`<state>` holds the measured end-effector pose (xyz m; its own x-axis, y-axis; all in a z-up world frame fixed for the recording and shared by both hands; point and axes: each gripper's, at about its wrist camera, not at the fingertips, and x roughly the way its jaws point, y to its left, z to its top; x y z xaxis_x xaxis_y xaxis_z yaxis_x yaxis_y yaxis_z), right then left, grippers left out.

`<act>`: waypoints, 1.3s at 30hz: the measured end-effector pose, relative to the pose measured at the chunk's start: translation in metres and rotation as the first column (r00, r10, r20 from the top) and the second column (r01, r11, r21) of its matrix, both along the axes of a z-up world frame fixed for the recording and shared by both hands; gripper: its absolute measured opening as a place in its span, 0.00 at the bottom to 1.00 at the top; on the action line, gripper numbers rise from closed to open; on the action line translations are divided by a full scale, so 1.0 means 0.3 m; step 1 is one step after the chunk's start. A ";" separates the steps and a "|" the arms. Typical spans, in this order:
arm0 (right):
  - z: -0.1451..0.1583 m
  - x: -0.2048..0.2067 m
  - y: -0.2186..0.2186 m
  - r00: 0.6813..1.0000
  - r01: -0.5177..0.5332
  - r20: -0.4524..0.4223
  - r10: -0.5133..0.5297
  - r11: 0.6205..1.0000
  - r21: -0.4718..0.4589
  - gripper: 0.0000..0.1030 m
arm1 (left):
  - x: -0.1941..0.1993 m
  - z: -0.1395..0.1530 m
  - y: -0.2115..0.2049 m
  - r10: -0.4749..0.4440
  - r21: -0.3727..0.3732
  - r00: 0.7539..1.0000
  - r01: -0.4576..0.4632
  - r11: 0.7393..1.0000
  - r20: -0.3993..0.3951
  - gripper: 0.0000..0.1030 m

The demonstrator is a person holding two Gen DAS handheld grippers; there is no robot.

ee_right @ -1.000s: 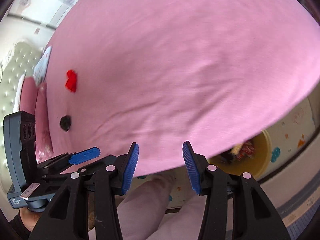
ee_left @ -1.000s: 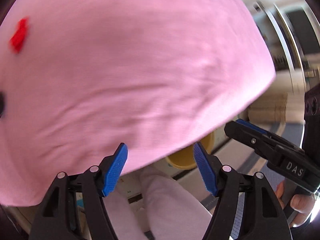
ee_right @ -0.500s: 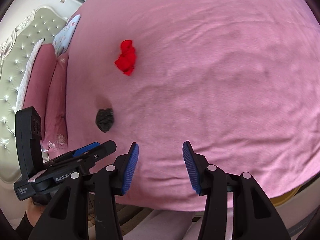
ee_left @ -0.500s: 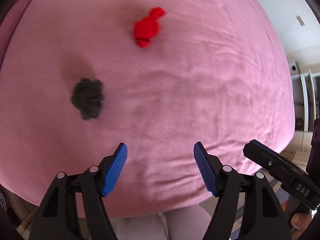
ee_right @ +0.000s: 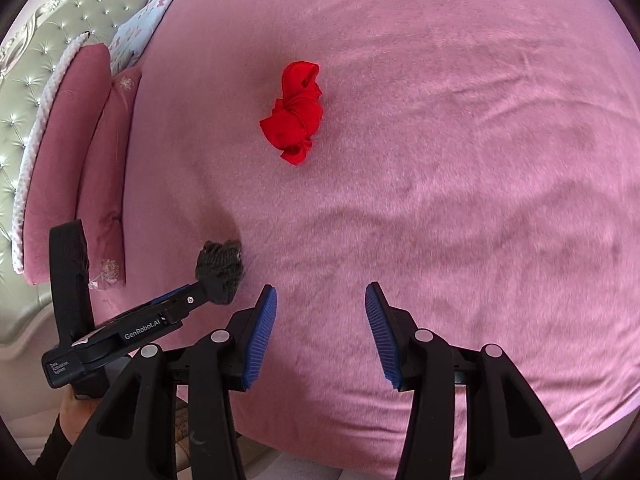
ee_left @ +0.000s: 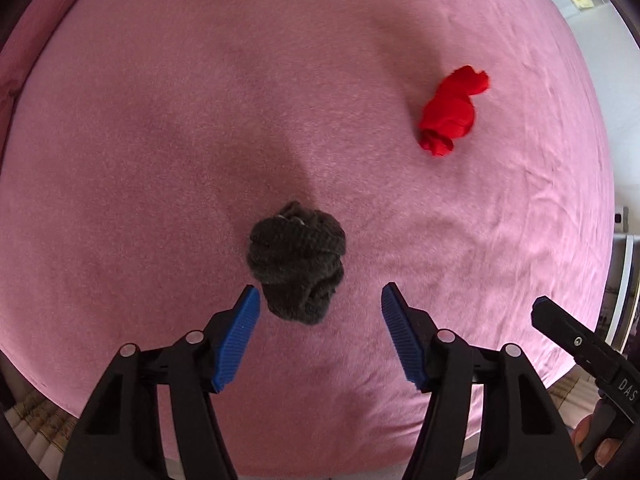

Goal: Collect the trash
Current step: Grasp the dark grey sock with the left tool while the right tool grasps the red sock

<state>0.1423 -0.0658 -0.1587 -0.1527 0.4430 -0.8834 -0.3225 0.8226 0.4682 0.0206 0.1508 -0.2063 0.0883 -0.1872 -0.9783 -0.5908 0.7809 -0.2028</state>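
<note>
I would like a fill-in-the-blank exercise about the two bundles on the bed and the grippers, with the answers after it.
1. The bundle nearest the left gripper is ____ in colour.
2. The red bundle lies on a ____ bed cover.
3. Both the left gripper and the right gripper have their jaws ____.
4. The dark bundle is held by ____ gripper.

Answers: dark grey; pink; open; neither
</note>
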 end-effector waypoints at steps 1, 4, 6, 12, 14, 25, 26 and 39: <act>-0.011 0.012 0.009 1.000 -0.006 -0.006 0.006 1.000 -0.001 0.45 | 0.007 -0.015 0.005 0.005 -0.003 1.000 -0.005 1.000 -0.005 0.57; -0.041 0.034 0.035 0.999 -0.028 -0.021 0.028 1.000 -0.008 0.45 | 0.019 -0.061 0.020 0.019 -0.001 0.999 -0.019 1.000 -0.038 0.48; -0.064 0.050 0.053 0.999 -0.040 -0.029 0.039 0.999 -0.014 0.45 | 0.017 -0.086 0.030 0.036 0.006 0.998 -0.036 0.999 -0.057 0.42; -0.105 0.111 0.102 0.998 -0.043 -0.050 0.043 0.999 -0.010 0.45 | 0.025 -0.098 0.039 0.076 0.010 0.997 -0.075 0.997 -0.033 0.27; -0.109 0.137 0.123 0.998 -0.043 -0.048 0.043 0.999 -0.009 0.45 | 0.041 -0.077 0.053 0.100 -0.007 0.995 -0.100 0.995 0.008 0.27; -0.164 0.311 0.257 0.999 0.006 -0.041 -0.005 1.000 0.026 0.46 | 0.272 -0.024 0.187 0.148 -0.062 0.980 -0.141 0.988 0.133 0.27; -0.171 0.319 0.268 0.999 0.009 -0.043 -0.008 1.000 0.027 0.47 | 0.281 -0.027 0.196 0.151 -0.064 0.980 -0.143 0.988 0.132 0.27; -0.246 0.336 0.357 0.998 0.004 -0.069 -0.001 0.999 0.033 0.36 | 0.330 -0.059 0.212 0.147 -0.085 0.982 -0.138 0.987 0.120 0.27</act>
<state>0.2430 0.0413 -0.2325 -0.2118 0.4723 -0.8556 -0.2864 0.8071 0.5164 0.1196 0.2145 -0.2241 0.2403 -0.2371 -0.9413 -0.6610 0.6701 -0.3376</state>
